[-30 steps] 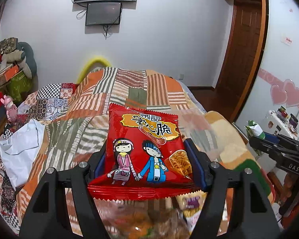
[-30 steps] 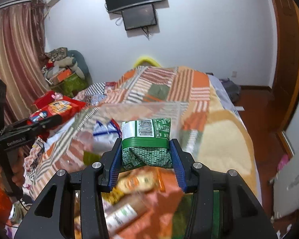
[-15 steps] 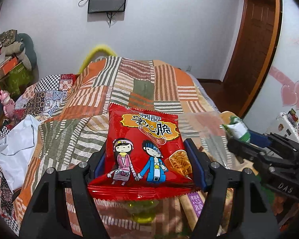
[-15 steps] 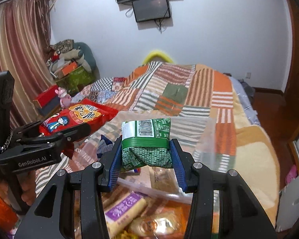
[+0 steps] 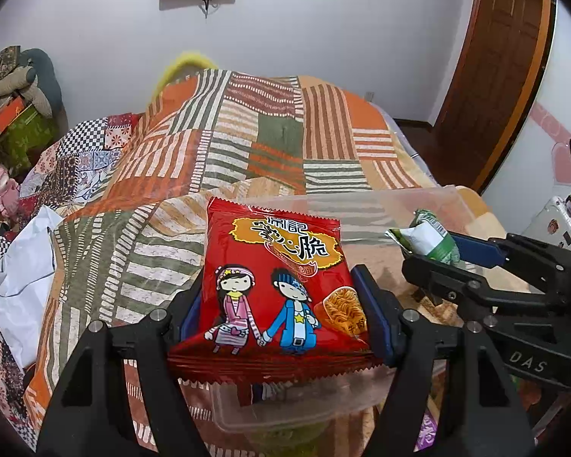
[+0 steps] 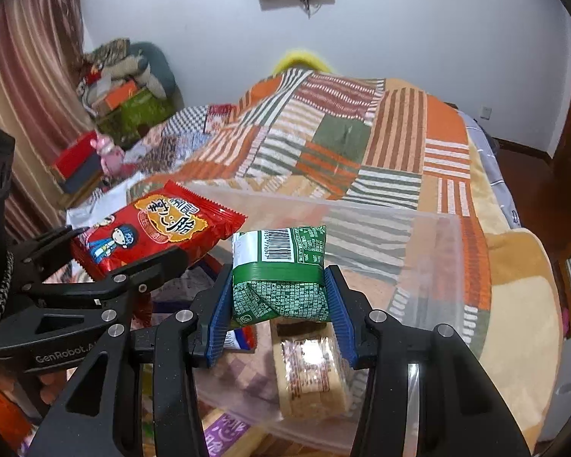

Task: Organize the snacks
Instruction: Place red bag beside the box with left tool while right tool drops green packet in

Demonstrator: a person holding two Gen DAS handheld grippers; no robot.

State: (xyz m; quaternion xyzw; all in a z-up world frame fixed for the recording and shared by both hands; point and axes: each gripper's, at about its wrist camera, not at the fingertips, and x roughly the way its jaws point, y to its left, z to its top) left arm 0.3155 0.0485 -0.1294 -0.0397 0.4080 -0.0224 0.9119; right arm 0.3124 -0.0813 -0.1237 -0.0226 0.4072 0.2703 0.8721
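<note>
My left gripper (image 5: 283, 304) is shut on a red noodle-snack packet (image 5: 278, 285) printed with two cartoon figures, held above a clear plastic bin (image 5: 418, 198). My right gripper (image 6: 278, 297) is shut on a small green packet (image 6: 281, 270) with a barcode, held over the same clear bin (image 6: 430, 259). In the right wrist view the left gripper (image 6: 141, 262) and its red packet (image 6: 160, 232) hang at the left, beside the green packet. The left wrist view shows the right gripper (image 5: 434, 247) at the right with the green packet (image 5: 426, 236). A wrapped wafer bar (image 6: 312, 369) lies inside the bin.
The bin rests on a patchwork bedspread (image 5: 270, 129). More wrapped snacks (image 6: 224, 434) lie by the bin's near edge. A white bag (image 5: 19, 282) lies on the bed at the left. Boxes and soft toys (image 6: 122, 76) pile by the curtain; a wooden door (image 5: 491, 68) stands at the right.
Both grippers moved forward and down over the bed, still gripping their packets. The clear bin now lies under them, and the two grippers have drawn closer together.
</note>
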